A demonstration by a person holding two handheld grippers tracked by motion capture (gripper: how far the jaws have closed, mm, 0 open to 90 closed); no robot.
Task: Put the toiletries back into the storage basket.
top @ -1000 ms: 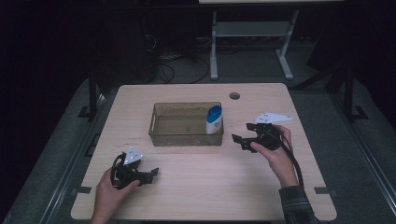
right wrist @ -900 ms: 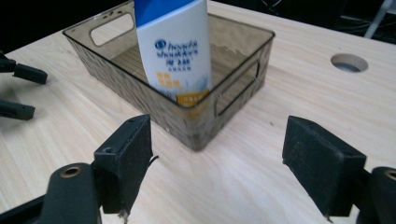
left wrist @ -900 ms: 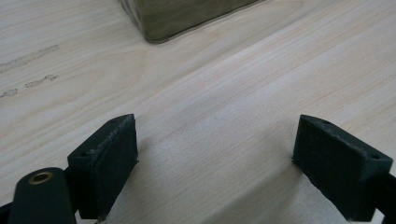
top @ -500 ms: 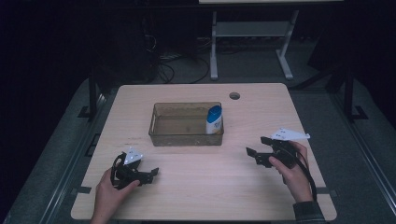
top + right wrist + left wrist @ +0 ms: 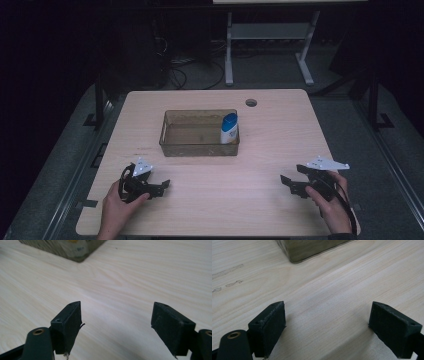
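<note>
Left hand-held gripper [image 5: 162,185]: low over the near left part of the counter, jaws spread wide with nothing between them; in the left gripper view [image 5: 327,325] bare wood shows between the two black jaws.
Left hand [image 5: 117,205]: wrapped around the back of that gripper, coming in from the bottom edge of the high view.
Right hand-held gripper [image 5: 287,182]: near the right front part of the counter, jaws also spread wide and empty; in the right gripper view [image 5: 116,325] pale wood grain lies between them.
Right hand [image 5: 330,202]: holds the gripper from behind, with a cable trailing along the wrist.
Grey plates: one three-cornered plate on top of each gripper, both seen from the high view.
Counter [image 5: 265,150]: light wood, with faint smudges on its left side and a round hole [image 5: 251,102] toward the far edge.
Bin [image 5: 172,145]: clear brownish, rectangular, in the middle of the counter, well apart from both grippers; a corner of it shows at the top of each gripper view [image 5: 297,251] [image 5: 82,257].
Bottle [image 5: 229,128]: white with a blue cap, standing upright inside the bin at its right end, against the right wall; blurred behind the bin wall in the right gripper view [image 5: 72,247].
Beyond the counter: a dark floor with a white stand [image 5: 265,35] and loose cables [image 5: 187,67].
</note>
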